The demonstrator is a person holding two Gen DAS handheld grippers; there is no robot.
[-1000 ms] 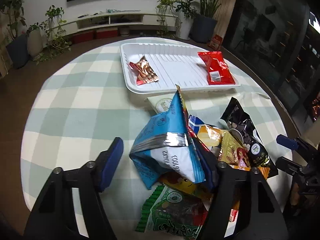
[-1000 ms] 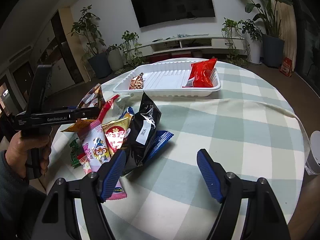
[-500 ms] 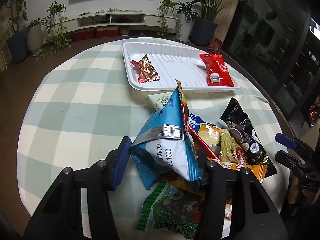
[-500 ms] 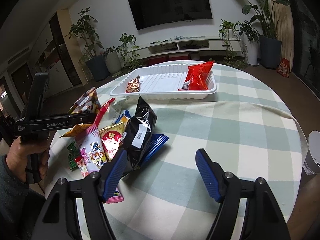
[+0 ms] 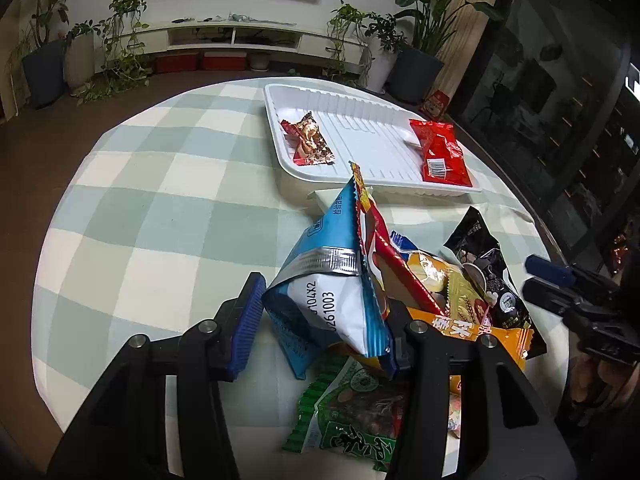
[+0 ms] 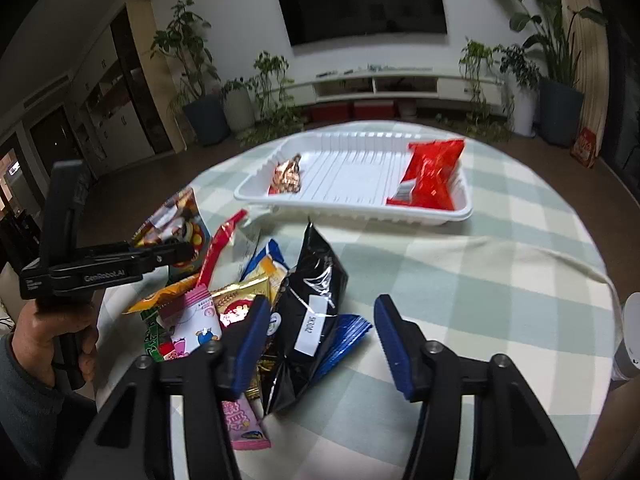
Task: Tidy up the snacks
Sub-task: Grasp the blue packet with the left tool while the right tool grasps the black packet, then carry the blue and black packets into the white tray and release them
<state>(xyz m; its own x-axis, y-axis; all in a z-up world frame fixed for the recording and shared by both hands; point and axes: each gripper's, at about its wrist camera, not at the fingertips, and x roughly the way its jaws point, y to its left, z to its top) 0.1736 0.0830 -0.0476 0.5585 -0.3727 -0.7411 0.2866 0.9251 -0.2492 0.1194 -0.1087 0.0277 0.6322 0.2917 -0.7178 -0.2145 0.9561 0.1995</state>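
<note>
My left gripper (image 5: 320, 320) has its two fingers around a blue and white snack bag (image 5: 332, 280); the left pad (image 5: 248, 324) sits just beside the bag's crumpled lower edge with a thin gap, and the right finger is hidden behind the bag, so I cannot tell whether I truly pinch it yet. The bag stands up on end, its pointed top toward the tray, with a silver seam band across the middle and black printed numbers on the white panel. From my right wrist view its other face is colourful (image 6: 176, 224), with cartoon print, and it sits at the tip of that left gripper.

The bag rises out of a heap of snacks on the near side of the round table (image 5: 140, 216), which wears a pale green and white checked cloth. In the heap I see a black packet (image 6: 308, 292) with a white label, a green packet (image 5: 352, 416) lying flat nearest me, an orange packet (image 5: 480, 328), a gold packet (image 5: 460, 292) and a pink packet (image 6: 196, 320).

Beyond the heap lies a white ribbed tray (image 5: 360, 140). In it a small brown and red sweet wrapper (image 5: 308, 140) lies at the left end and a red packet (image 5: 440, 152) at the right end, well apart.

My right gripper (image 6: 320, 340) hovers with its blue pads spread wide, holding nothing; its left pad (image 6: 252, 336) is just beside the black packet.
</note>
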